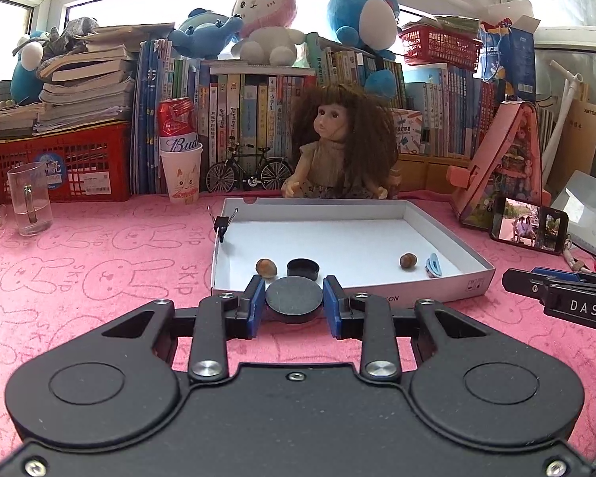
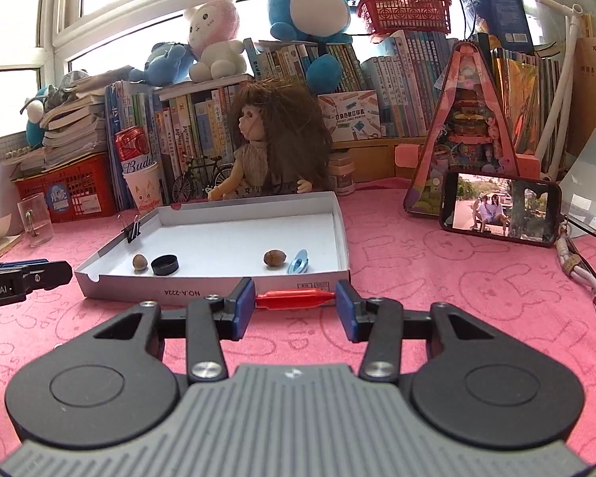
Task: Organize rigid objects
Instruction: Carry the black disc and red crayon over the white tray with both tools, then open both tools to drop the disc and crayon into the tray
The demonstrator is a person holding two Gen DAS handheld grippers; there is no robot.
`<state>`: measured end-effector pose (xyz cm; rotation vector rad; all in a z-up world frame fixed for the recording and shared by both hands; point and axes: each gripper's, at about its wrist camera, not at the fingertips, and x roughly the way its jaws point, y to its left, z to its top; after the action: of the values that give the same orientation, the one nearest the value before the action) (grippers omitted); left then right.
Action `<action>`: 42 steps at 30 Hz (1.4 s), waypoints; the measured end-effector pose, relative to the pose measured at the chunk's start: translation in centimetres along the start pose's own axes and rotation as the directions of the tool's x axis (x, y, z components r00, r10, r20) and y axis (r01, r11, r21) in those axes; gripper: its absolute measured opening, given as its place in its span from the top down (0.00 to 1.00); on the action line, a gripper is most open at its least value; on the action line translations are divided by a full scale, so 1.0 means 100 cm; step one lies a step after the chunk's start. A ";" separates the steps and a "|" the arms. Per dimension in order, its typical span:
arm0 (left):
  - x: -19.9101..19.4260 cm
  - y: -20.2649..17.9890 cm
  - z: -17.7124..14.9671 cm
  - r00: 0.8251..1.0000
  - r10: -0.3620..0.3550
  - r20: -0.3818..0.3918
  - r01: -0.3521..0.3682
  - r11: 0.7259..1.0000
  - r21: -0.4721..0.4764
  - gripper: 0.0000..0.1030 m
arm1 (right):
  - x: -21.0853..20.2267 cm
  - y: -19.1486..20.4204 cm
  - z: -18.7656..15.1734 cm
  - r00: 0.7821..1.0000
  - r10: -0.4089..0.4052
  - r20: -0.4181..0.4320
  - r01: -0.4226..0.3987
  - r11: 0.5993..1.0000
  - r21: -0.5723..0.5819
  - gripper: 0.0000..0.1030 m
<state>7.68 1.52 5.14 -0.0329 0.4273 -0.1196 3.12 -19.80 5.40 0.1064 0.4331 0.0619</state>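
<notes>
My left gripper (image 1: 295,301) is shut on a round black lid (image 1: 294,296), held just in front of the near wall of a shallow white box (image 1: 377,206). My right gripper (image 2: 295,297) is shut endwise on a red clip (image 2: 294,297), also just short of the box (image 2: 218,286). Inside the box lie two brown nuts (image 1: 266,267) (image 1: 408,260), a black cap (image 1: 302,268) and a light blue clip (image 1: 433,265). A black binder clip (image 1: 221,222) grips the box's left wall. The right gripper's tip shows at the right edge of the left wrist view.
A pink bunny-print cloth (image 1: 99,270) covers the desk. Behind the box sit a doll (image 1: 337,139), a model bicycle (image 1: 248,169), a paper cup with a can (image 1: 180,159), a glass mug (image 1: 29,198), red baskets and rows of books. A phone (image 2: 498,207) leans at the right, cables beside it.
</notes>
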 end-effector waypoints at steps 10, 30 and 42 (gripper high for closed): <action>0.034 0.008 0.023 1.000 -0.001 -0.008 0.001 0.999 -0.037 0.71 | 0.031 -0.001 0.019 1.000 0.016 -0.017 -0.016 0.999 0.032 0.52; 0.102 0.027 0.043 0.993 0.019 -0.116 -0.033 0.992 -0.122 0.71 | 0.093 -0.019 0.042 0.991 0.033 -0.132 -0.014 0.990 0.142 0.52; 0.173 0.027 0.072 0.958 -0.010 -0.286 -0.024 0.993 -0.114 0.71 | 0.156 -0.025 0.078 0.953 0.057 -0.296 -0.002 0.983 0.182 0.52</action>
<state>26.55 2.19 4.44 -0.1298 0.7236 -0.0923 20.62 -21.65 5.63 0.2844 0.7425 0.0691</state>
